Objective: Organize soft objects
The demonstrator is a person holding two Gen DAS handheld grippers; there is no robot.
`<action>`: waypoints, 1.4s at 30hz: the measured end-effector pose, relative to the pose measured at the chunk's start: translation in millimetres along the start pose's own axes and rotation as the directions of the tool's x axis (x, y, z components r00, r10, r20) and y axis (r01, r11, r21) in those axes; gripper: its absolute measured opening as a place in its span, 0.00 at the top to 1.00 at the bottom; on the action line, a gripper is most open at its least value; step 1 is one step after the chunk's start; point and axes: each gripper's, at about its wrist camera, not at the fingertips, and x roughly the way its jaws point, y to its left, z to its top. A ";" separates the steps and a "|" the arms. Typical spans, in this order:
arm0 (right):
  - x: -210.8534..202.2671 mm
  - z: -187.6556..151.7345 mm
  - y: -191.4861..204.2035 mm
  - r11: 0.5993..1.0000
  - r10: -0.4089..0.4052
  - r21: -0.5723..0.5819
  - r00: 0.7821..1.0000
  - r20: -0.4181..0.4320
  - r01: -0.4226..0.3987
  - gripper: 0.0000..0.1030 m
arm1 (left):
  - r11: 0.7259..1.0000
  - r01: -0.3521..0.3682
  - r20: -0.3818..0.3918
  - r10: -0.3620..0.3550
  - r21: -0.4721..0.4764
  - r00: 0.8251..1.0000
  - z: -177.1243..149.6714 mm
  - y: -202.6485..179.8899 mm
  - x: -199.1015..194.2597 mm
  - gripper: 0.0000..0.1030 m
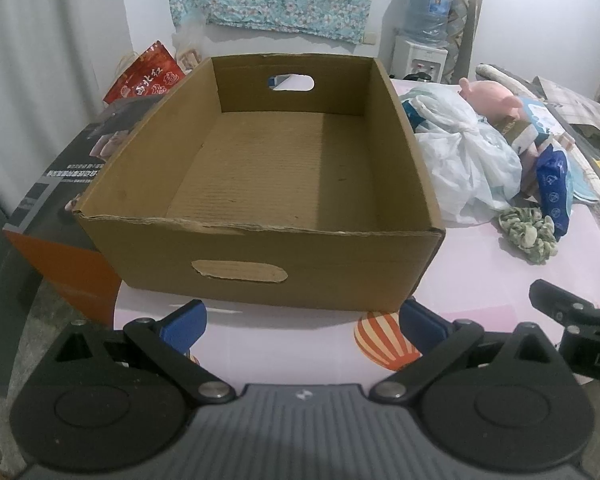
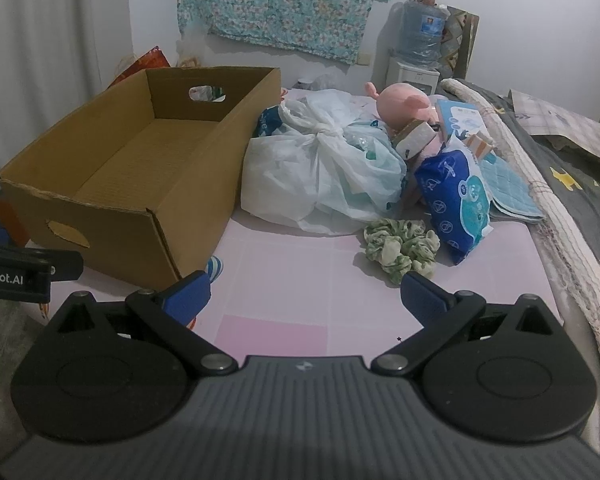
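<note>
An open, empty cardboard box (image 1: pixel 260 160) stands on the pink table; it also shows at the left of the right wrist view (image 2: pixel 112 184). Right of it lies a pile: a tied white plastic bag (image 2: pixel 324 168), a pink plush toy (image 2: pixel 404 100), a blue wipes pack (image 2: pixel 456 208), a quilted blue cloth (image 2: pixel 508 188) and a green scrunchie (image 2: pixel 400 248). The bag (image 1: pixel 460 148), the wipes pack (image 1: pixel 554 192) and the scrunchie (image 1: pixel 528 232) also show in the left wrist view. My left gripper (image 1: pixel 302 324) is open and empty just before the box's near wall. My right gripper (image 2: pixel 304 300) is open and empty, short of the scrunchie.
A grey quilt (image 2: pixel 560 184) lies along the table's right side. A water dispenser (image 2: pixel 416 48) stands at the back wall. A red bag (image 1: pixel 148 76) and an orange-and-black carton (image 1: pixel 60 216) sit left of the box. The table (image 2: pixel 300 280) has a pink cover.
</note>
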 end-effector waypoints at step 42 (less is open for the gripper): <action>1.5 1.9 1.2 1.000 -0.003 0.009 1.000 0.008 0.003 0.01 | 1.000 -0.001 0.000 0.001 0.000 1.000 -1.1 1.8 3.0 0.00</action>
